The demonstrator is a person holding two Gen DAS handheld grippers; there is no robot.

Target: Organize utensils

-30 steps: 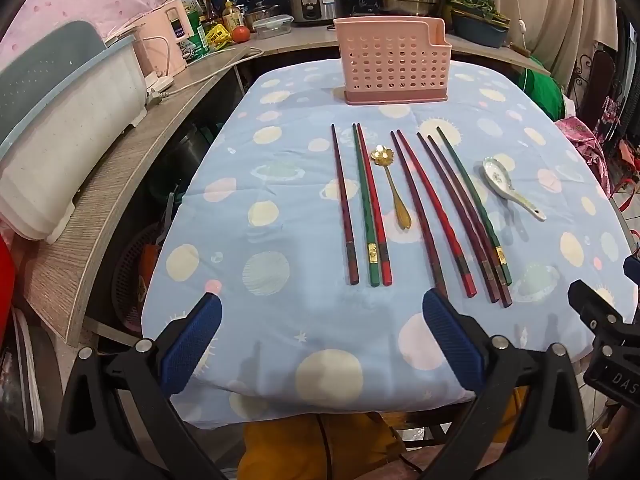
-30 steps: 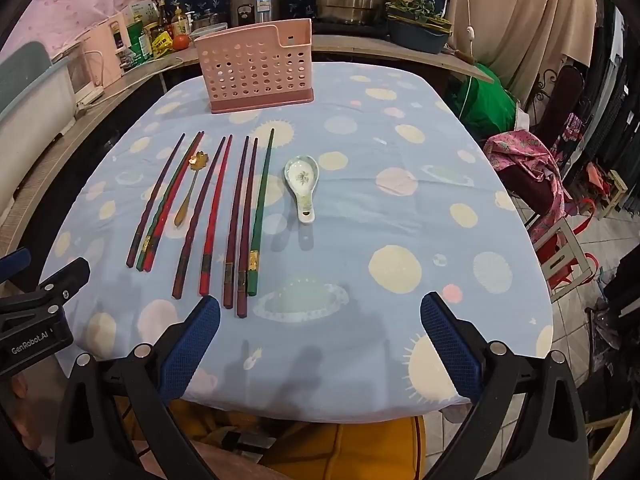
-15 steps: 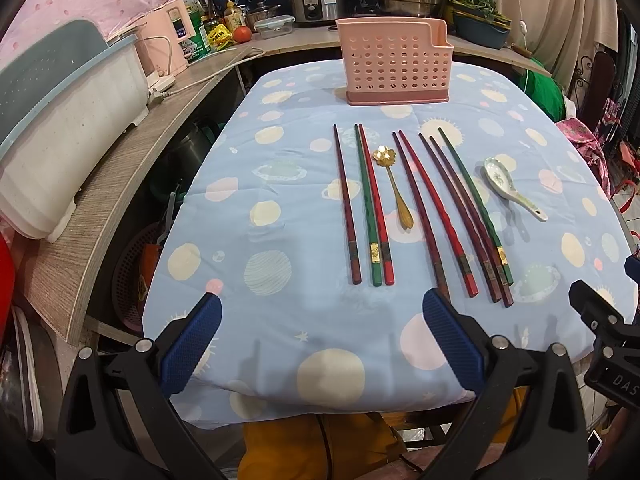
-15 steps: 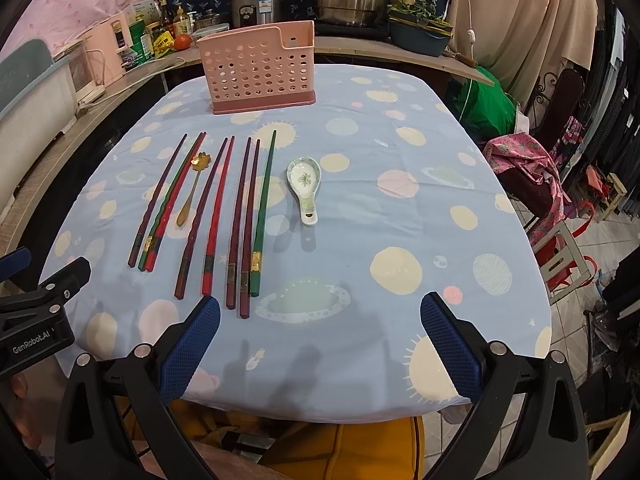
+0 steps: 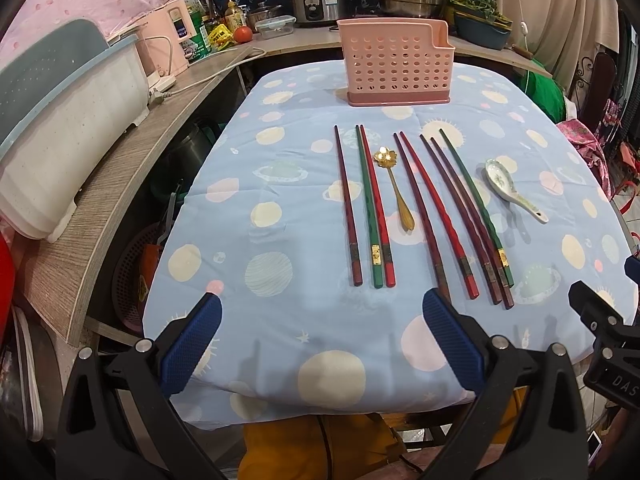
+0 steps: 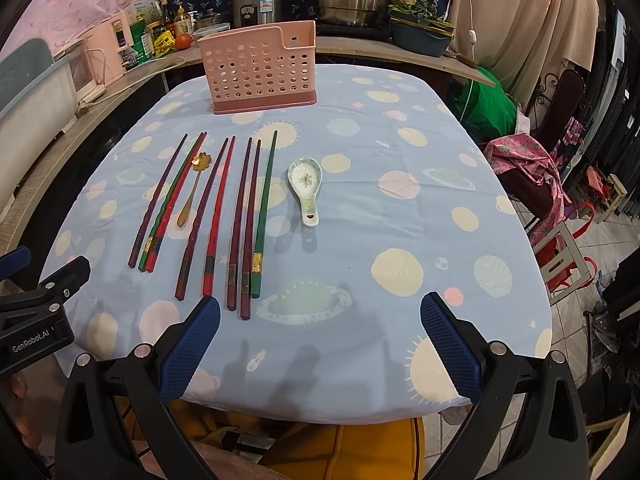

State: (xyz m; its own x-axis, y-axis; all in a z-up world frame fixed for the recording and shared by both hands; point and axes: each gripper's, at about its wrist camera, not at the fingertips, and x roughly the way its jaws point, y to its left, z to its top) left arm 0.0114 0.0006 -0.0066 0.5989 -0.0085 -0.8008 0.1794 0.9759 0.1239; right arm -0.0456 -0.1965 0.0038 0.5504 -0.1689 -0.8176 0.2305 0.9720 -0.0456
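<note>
Several red, dark red and green chopsticks (image 5: 420,216) (image 6: 240,216) lie side by side on the blue spotted tablecloth. A gold spoon (image 5: 396,190) (image 6: 192,190) lies among them. A white ceramic spoon (image 5: 510,190) (image 6: 306,184) lies to their right. A pink perforated utensil holder (image 5: 394,66) (image 6: 260,68) stands upright at the table's far end. My left gripper (image 5: 320,344) is open and empty over the near table edge. My right gripper (image 6: 320,344) is open and empty, to the right of the left one.
A wooden counter (image 5: 120,160) runs along the left with a white dish bin (image 5: 60,120) on it. Pots and a rice cooker (image 6: 260,0) stand behind the table. Chairs and cloth (image 6: 540,160) crowd the right side.
Both grippers have moved slightly forward toward the table. The utensils have not moved.
</note>
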